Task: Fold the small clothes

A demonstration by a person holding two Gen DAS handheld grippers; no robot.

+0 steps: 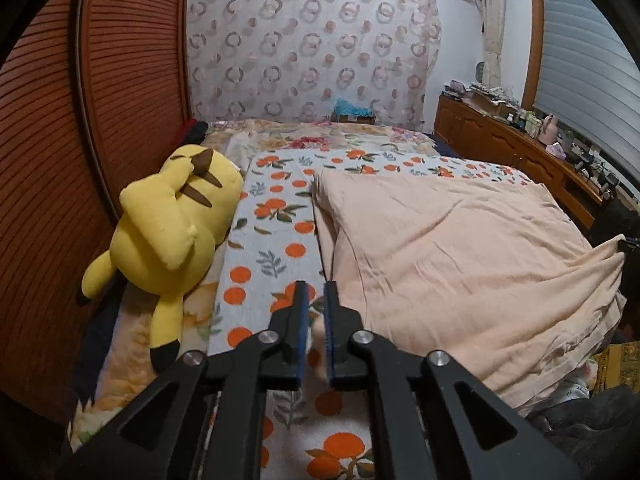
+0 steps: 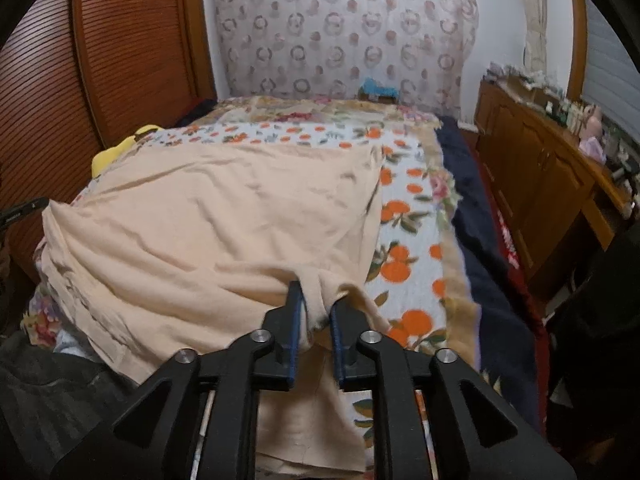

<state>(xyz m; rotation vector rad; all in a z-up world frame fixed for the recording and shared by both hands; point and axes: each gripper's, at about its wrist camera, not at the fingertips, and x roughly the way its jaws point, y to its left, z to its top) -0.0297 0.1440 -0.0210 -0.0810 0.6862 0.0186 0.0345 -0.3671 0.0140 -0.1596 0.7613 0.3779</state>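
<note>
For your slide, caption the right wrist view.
Right gripper with peach cloth between parted jaws, over an orange-print sheet.

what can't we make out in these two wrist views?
- Left wrist view: the near corner of the peach garment runs behind the left tool; grip unclear.
- Right wrist view: the garment's near hem is hidden by the right tool.
- Right wrist view: yellow plush toy mostly hidden behind the garment.
- Both views: items on the wooden dresser are too small and blurred.
</note>
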